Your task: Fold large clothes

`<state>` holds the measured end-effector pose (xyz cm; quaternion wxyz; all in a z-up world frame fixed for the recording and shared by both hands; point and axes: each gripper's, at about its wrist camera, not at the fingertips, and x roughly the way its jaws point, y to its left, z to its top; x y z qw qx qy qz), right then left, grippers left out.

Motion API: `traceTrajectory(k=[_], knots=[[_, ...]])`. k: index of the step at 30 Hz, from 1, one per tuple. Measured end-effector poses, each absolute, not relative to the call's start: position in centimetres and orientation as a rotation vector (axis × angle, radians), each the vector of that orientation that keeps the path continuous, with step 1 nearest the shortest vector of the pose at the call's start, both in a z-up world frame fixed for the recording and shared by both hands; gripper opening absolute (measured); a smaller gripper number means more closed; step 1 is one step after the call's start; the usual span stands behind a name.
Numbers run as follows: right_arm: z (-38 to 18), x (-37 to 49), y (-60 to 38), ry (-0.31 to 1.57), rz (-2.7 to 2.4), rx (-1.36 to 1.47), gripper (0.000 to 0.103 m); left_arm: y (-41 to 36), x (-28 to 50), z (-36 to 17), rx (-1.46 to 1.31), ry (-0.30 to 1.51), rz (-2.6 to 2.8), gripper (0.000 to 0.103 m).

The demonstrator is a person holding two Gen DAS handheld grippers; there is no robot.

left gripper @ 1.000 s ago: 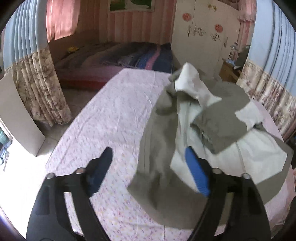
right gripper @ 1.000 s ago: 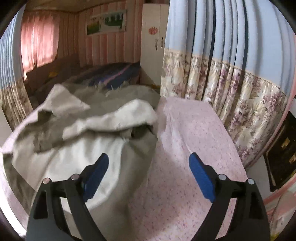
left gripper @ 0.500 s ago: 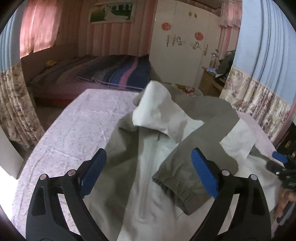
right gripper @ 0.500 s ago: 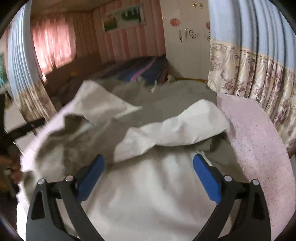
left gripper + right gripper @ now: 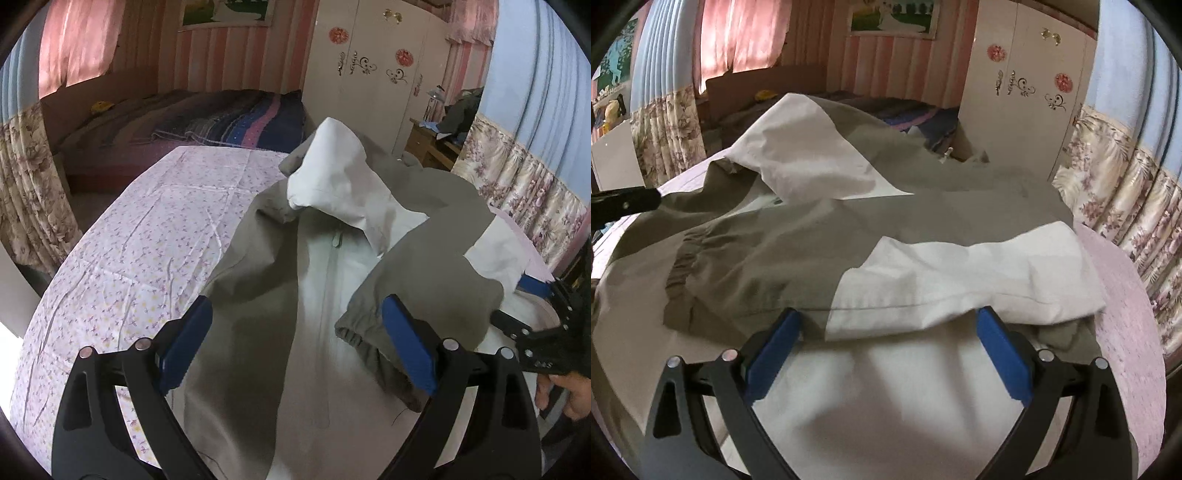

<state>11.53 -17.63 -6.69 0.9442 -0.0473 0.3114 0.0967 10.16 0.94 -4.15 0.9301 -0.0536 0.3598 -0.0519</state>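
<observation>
A large olive and white hooded jacket (image 5: 325,266) lies crumpled on a table covered with pink floral cloth (image 5: 147,251). Its white hood (image 5: 340,184) stands up at the far end, and a sleeve lies folded across the chest with its olive cuff (image 5: 354,332) near the zipper. My left gripper (image 5: 295,343) hovers open over the zipper and cuff, with nothing pinched. My right gripper (image 5: 886,350) is open low over the jacket (image 5: 812,243), just short of the sleeve's white part (image 5: 960,280). Each gripper shows at the edge of the other's view.
A bed with a striped blanket (image 5: 221,122) stands beyond the table. A white wardrobe (image 5: 369,74) and a wooden desk (image 5: 436,144) are at the back right. Flowered curtains (image 5: 1108,192) hang close along the right side. Bare cloth (image 5: 1126,314) shows right of the jacket.
Both grippers have moved in from the jacket's outer edges to over its middle and come lower. Their jaws stand slightly wider. The jacket lies as before.
</observation>
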Motion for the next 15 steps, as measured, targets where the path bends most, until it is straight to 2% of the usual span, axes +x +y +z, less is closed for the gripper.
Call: traceTrajectory(k=[1,2,3,4,9,15], knots=[[-6.9,12.3,-17.6,0.662,0.206,-0.077,0.07,0.8,10.2,-4.1,-0.107,0.737,-0.109,0.092],[-7.4,13.2,-18.1,0.712,0.245,-0.012,0.034,0.5,10.2,-4.1,-0.102,0.736,-0.112,0.092],[-7.5,13.6,-18.5,0.728,0.245,0.033,0.018,0.3,10.3,-4.0,-0.1,0.736,-0.114,0.092],[-7.4,13.8,-19.2,0.717,0.209,0.054,0.009,0.1,10.3,-4.0,-0.1,0.737,-0.117,0.092],[-6.6,13.2,-20.8,0.689,0.245,0.095,0.005,-1.2,10.4,-3.3,-0.079,0.728,-0.132,0.092],[-2.9,11.1,-23.7,0.558,0.2,0.132,0.003,-1.8,10.5,-2.4,-0.074,0.722,-0.127,0.092]])
